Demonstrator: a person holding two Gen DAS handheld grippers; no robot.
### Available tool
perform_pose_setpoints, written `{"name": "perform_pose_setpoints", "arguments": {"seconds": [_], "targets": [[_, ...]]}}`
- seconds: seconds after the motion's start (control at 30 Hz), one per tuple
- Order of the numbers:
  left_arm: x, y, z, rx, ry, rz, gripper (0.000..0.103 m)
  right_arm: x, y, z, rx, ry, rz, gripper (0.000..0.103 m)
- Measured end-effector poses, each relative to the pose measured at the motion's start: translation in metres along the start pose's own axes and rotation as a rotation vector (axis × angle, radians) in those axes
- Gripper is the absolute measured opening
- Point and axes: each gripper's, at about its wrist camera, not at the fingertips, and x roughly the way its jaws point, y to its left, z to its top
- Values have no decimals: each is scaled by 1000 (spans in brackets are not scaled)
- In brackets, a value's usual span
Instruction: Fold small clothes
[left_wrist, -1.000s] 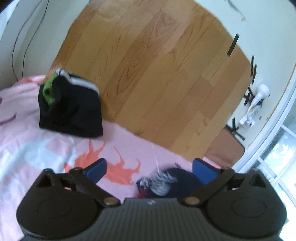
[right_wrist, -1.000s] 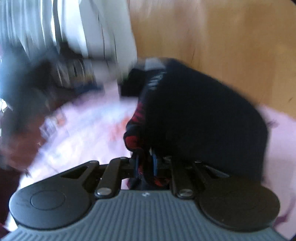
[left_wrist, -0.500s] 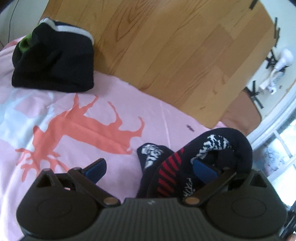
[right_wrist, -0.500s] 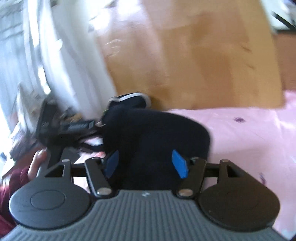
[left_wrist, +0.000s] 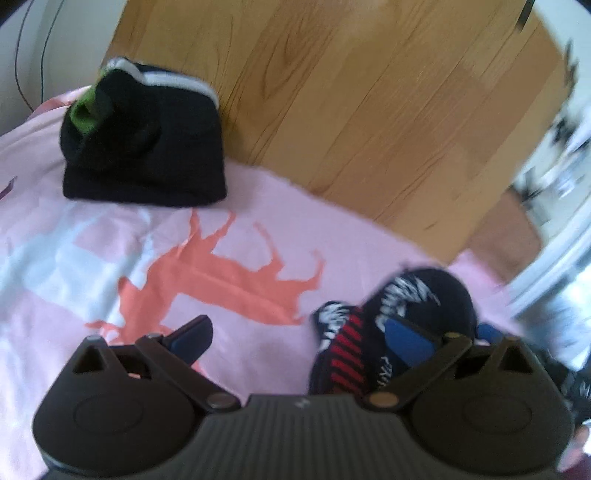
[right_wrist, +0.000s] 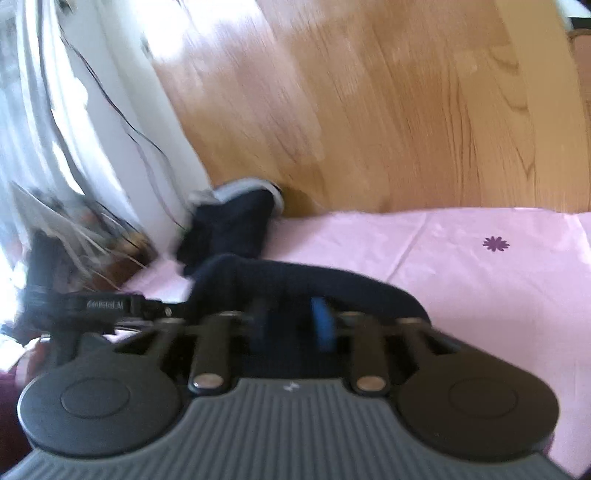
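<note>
Wooden floor (left_wrist: 369, 110) is showing beyond a pink sheet (left_wrist: 258, 229), where a folded dark bundle (left_wrist: 144, 140) is lying far left. Seen from the left wrist, the left hand-held gripper (left_wrist: 299, 332) is hanging released above a patterned sock (left_wrist: 391, 332) bunched by its right finger.

From the right wrist, the right hand-held gripper (right_wrist: 291, 325) is straddling the sock (right_wrist: 295, 284), its jaws having just been closing slightly, apparently not pinching. Judging by this, one fold is laid; next, both need a firm pinch.

The right gripper (right_wrist: 291, 325), clamped on the dark patterned sock (right_wrist: 295, 280) a second ago, has been releasing it; its jaws, after opening wide, are now narrowing slightly, with the sock lying on the pink sheet (right_wrist: 461, 258) between them.
</note>
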Motion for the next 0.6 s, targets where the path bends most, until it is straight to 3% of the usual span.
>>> {"name": "perform_pose_setpoints", "arguments": {"seconds": [0.03, 0.07, 0.13, 0.2, 0.3, 0.37, 0.4, 0.47, 0.53, 0.6], "targets": [[-8, 1, -1, -10, 5, -27, 103, -21, -3, -5, 13, -42, 21, 88], [-10, -2, -3, -10, 17, -49, 103, -31, -5, -8, 13, -74, 12, 97], [-5, -8, -9, 4, 68, -101, 103, -50, -13, -18, 17, -79, -23, 96], [9, -18, -17, 30, 123, -132, 103, -45, -29, -26, 85, -7, -12, 96], [35, -24, -27, 46, 171, -114, 103, -16, -47, -37, 185, 119, -5, 96], [57, -18, -34, -1, 188, -160, 102, 8, -53, -46, 244, 184, 66, 86], [62, -20, -33, -2, 168, -162, 102, 8, -50, -47, 231, 159, 62, 81], [79, -29, -24, -21, 192, -197, 100, 14, -51, -39, 241, 169, 67, 59], [101, -47, -10, -45, 236, -259, 94, 2, -55, -25, 236, 125, 76, 52], [126, -87, 9, 49, 223, -271, 91, -18, -58, -9, 151, 42, 17, 52]]}}
